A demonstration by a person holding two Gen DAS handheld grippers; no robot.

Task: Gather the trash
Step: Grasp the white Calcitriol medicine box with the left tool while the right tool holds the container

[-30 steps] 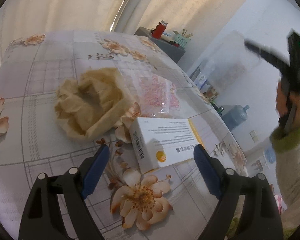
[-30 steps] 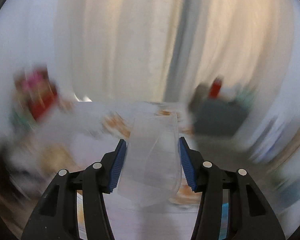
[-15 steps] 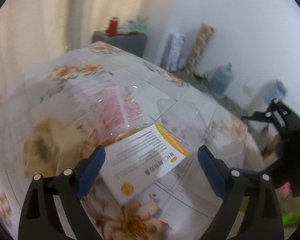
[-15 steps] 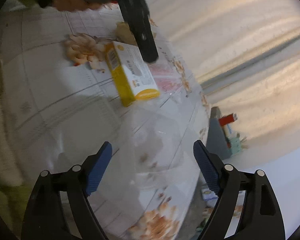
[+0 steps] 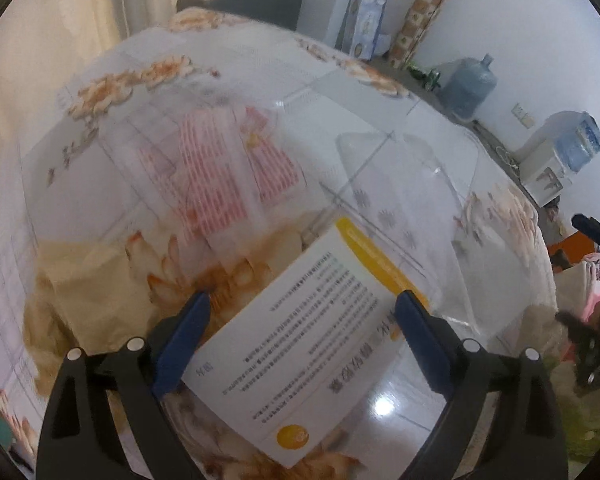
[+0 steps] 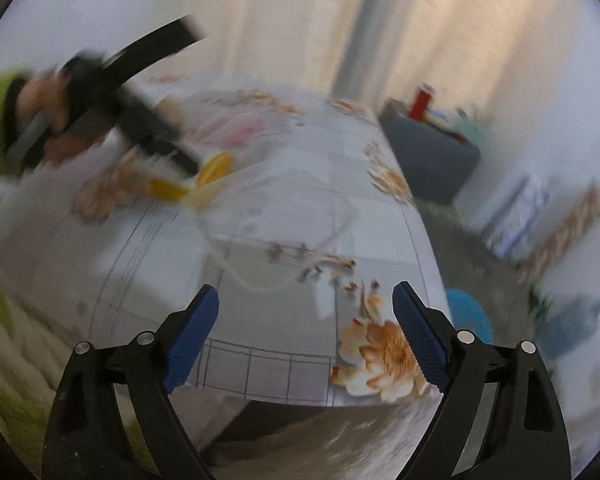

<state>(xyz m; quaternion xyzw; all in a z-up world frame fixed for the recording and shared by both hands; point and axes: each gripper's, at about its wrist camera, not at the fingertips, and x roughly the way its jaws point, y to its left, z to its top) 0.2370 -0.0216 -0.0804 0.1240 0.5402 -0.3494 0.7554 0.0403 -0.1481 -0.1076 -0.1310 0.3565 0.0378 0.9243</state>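
Note:
My left gripper [image 5: 300,300] is open and points down over a white and yellow box [image 5: 312,344] that lies on the flowered table [image 5: 440,396] between its fingers. The pads do not press on the box. Beyond it lie a clear bag with pink print [image 5: 228,168], a crumpled tan paper bag [image 5: 80,292] and a clear plastic container [image 5: 404,168]. My right gripper [image 6: 305,294] hangs near the table's corner with its jaws opening and nothing between them. The clear container [image 6: 276,240] rests on the table ahead of it. In the right wrist view the box [image 6: 204,184] shows blurred under the left gripper [image 6: 168,152].
A hand with a green sleeve [image 6: 4,120] holds the left gripper. Past the table stand a grey cabinet [image 5: 252,0] with a red can, rolls leaning on the wall [image 5: 424,12], water bottles [image 5: 468,84] and a blue round thing on the floor [image 6: 468,316].
The right gripper has let go of the clear container, which now lies on the table, and has drawn back and down. The left gripper has swung and rolled over the box.

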